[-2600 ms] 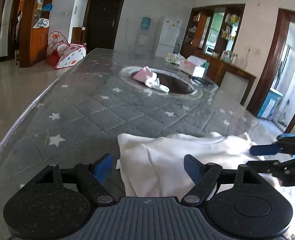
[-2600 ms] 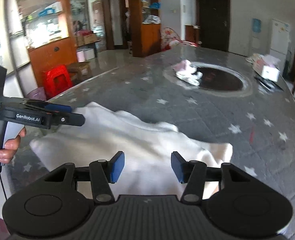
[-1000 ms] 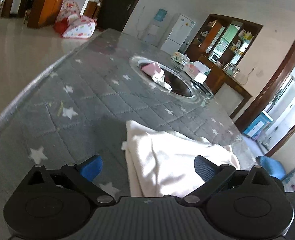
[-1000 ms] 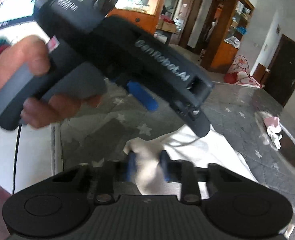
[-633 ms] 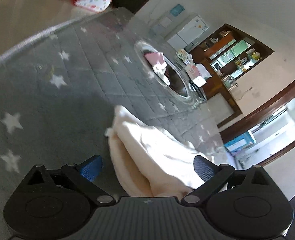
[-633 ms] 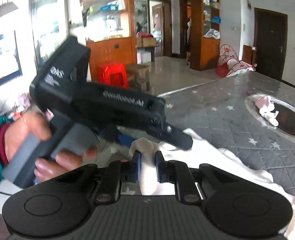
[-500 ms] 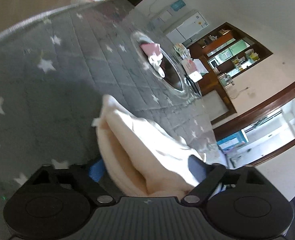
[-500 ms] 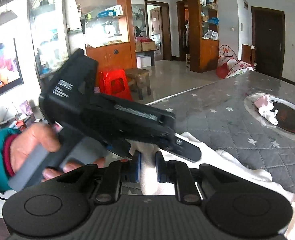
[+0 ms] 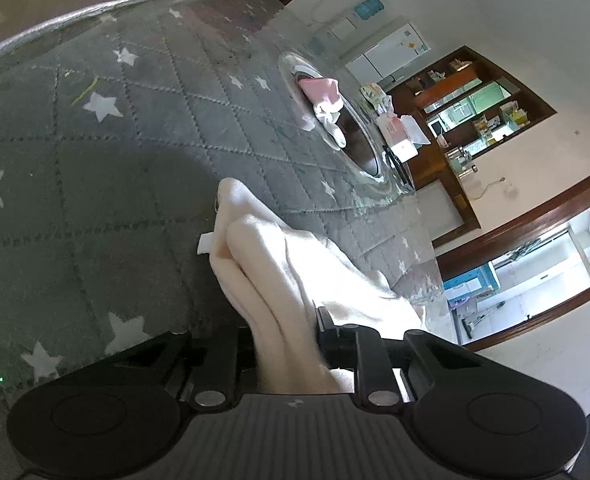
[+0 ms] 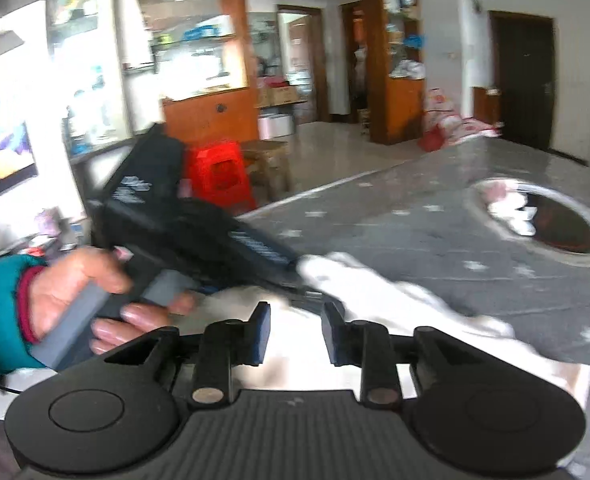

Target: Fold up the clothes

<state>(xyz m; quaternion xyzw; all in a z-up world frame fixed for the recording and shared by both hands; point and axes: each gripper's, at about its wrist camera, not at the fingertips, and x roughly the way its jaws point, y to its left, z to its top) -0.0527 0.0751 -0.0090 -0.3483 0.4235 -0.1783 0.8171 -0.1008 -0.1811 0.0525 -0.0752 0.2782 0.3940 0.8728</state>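
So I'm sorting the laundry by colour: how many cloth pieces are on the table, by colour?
Cream: 1, the garment, folded over with the left gripper closing on it.
Pink: 1, the pink cloth at the round recess.
White: 1, the white cloth beside the pink one; whether these are separate pieces is hard to tell.
Total: 3.

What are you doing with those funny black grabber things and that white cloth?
A person is folding a soft white garment on a grey quilted table cover with white stars. The left gripper is closing on a bunched fold of it. The right gripper is opening, with nothing pinched between its blue pads; the cloth lies just beyond them. A hand in a teal sleeve holds the left tool. A small pink and white bundle sits farther back.
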